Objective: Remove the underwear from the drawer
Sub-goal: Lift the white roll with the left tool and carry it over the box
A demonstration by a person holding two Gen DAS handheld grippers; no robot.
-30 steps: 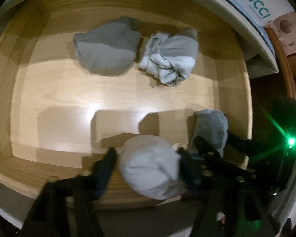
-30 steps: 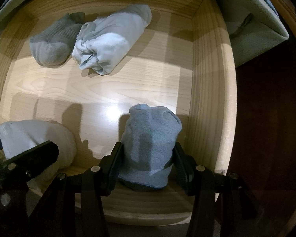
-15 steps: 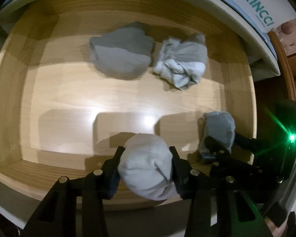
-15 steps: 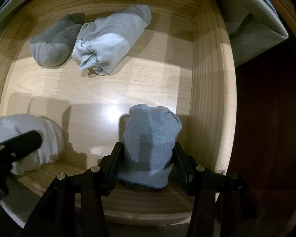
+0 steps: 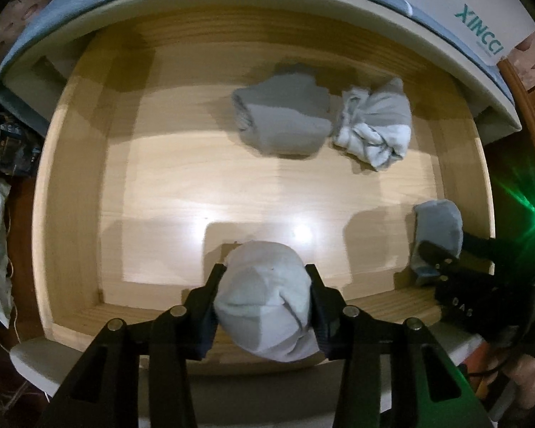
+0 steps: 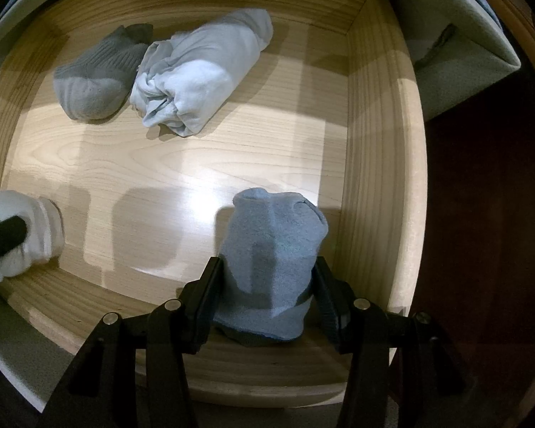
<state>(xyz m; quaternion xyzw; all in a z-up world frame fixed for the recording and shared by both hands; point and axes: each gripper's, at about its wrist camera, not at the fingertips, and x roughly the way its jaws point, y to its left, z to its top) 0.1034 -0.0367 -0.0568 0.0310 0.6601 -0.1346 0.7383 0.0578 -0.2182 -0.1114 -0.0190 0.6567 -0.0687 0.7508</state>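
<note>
Downward-pointing, both grippers' jaws clamp bundles: left gripper (image 5: pixel 264 294) white bundle (image 5: pixel 262 306), right gripper (image 6: pixel 267 290) blue bundle (image 6: pixel 273 267).

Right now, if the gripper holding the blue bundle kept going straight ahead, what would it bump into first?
The right gripper, shut on the blue bundle, points down into the drawer, so the wooden drawer floor probably comes first. The bundle may already touch it.

Dim room, overhead glare on drawer floor (image 5: pixel 203 192), hard shadows, fisheye-bent edges (left view slightly blurred).
</note>
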